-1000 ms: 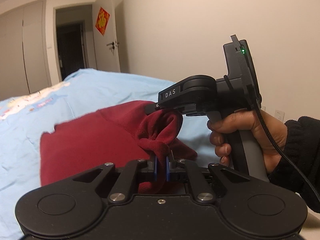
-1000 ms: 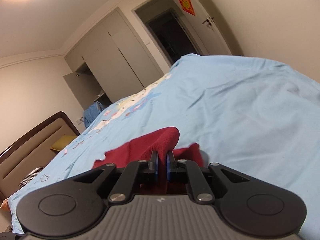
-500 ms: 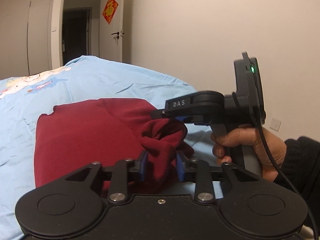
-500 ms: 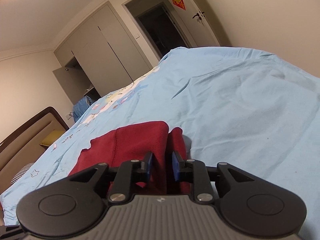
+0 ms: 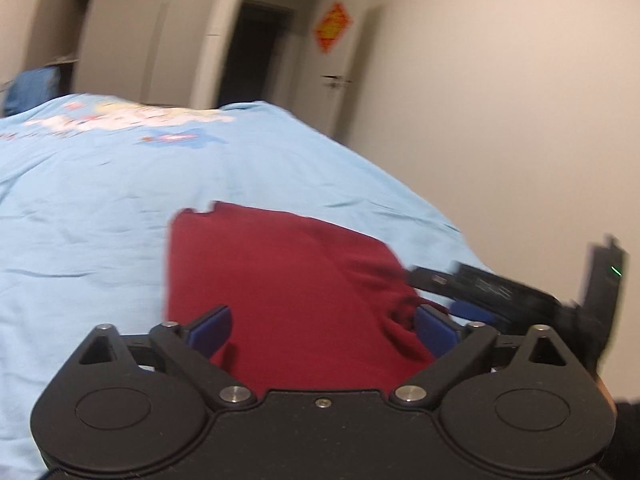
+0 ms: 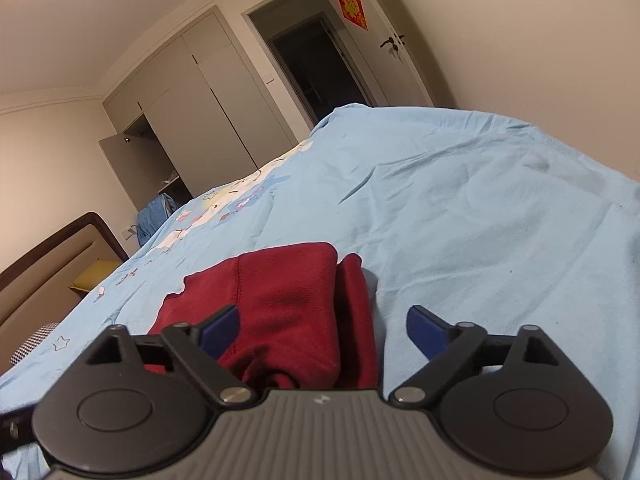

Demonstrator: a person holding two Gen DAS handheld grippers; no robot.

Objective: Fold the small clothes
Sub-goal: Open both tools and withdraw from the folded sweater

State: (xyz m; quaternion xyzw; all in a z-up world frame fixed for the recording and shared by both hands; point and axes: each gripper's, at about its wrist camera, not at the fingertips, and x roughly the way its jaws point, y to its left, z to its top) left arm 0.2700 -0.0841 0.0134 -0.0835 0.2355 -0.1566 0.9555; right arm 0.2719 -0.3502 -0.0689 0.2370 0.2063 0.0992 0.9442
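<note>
While both the left gripper [image 5: 322,330] and the right gripper [image 6: 323,330] stand spread wide with nothing held, the folded dark-red garment [image 5: 280,280] lies on the blue bed sheet [image 6: 460,200] between their fingers, where a dragging fingertip could undo the fold.

A folded garment [image 5: 280,288] is laid on the bed cover [image 5: 100,208], near its right edge. The left gripper [image 5: 322,326] is positioned over the garment's near end, the right gripper [image 6: 322,330] beside it to the right. A wardrobe [image 6: 192,120] and doorway [image 6: 316,64] are located behind the bed; a headboard [image 6: 52,248] is seen at left.
</note>
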